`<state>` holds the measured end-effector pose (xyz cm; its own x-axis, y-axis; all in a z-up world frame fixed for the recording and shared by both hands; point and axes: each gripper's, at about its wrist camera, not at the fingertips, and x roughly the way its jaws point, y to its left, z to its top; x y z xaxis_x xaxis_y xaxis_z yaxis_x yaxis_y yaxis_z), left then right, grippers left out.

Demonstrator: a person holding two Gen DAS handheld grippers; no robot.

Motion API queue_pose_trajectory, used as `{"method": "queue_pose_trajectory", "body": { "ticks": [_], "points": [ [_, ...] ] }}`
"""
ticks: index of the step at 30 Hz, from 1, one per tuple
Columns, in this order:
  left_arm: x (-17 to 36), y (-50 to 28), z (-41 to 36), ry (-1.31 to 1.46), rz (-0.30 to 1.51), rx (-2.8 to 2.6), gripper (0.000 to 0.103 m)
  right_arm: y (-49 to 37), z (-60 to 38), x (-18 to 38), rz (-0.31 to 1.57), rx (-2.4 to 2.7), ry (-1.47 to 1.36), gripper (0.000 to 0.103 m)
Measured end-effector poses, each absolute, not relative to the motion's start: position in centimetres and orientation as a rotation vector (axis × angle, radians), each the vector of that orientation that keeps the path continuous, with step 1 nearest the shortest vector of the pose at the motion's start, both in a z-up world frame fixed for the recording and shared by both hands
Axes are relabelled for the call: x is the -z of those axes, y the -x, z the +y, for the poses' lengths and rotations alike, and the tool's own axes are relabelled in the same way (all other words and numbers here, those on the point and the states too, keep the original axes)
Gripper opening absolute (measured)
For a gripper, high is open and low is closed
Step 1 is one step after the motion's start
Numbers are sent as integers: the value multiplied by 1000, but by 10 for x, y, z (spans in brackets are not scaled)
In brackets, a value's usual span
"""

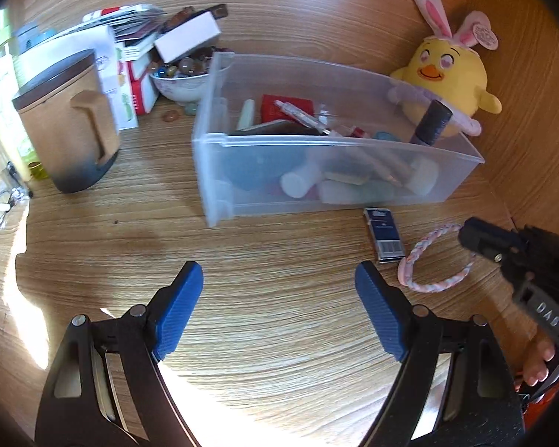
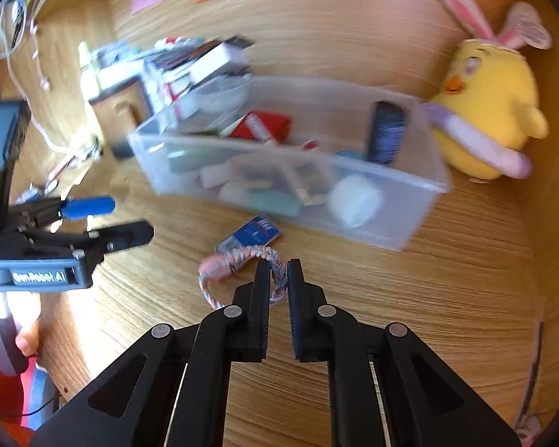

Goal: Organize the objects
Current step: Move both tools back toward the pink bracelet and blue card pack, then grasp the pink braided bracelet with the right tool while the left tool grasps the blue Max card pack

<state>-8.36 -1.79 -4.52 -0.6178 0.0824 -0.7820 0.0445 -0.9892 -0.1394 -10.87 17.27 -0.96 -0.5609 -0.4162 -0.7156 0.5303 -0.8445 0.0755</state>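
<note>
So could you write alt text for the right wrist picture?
The right hand-held gripper is shut on a braided pink ring lying on a wooden desk. Behind sit a small blue box, a clear bin of clutter and a yellow chick plush.

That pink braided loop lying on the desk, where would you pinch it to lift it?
Pinch one strand of the braided loop, coming from above on its side away from the dark blue packet. It lies flat as an open ring, so one finger goes inside it and one outside. The right gripper already closes on such a strand; the left gripper is open and empty.
</note>
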Motion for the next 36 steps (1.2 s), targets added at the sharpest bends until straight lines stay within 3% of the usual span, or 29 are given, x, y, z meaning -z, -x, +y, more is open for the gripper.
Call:
{"method": "queue_pose_trajectory", "body": {
  "ticks": [8,17,22,24,25,27,36],
  "points": [
    [50,110,21,1398,-160,-2703,84,108,206,-14,134,2450,-961,8],
    [60,137,45,1456,-131,-2664,84,105,203,10,170,2340,-1042,10],
    [59,139,54,1428,-68,-2674,67,99,197,19,168,2286,-1067,21],
    [58,137,53,1411,-54,-2679,51,97,193,21,170,2261,-1073,31],
    [58,135,52,1402,-58,-2672,47,96,191,21,177,2260,-1073,33],
    [57,133,48,1390,-72,-2663,29,94,184,22,197,2244,-1070,36],
    [57,114,17,1386,-122,-2679,27,97,149,34,276,2208,-1113,37]
  ]
}}
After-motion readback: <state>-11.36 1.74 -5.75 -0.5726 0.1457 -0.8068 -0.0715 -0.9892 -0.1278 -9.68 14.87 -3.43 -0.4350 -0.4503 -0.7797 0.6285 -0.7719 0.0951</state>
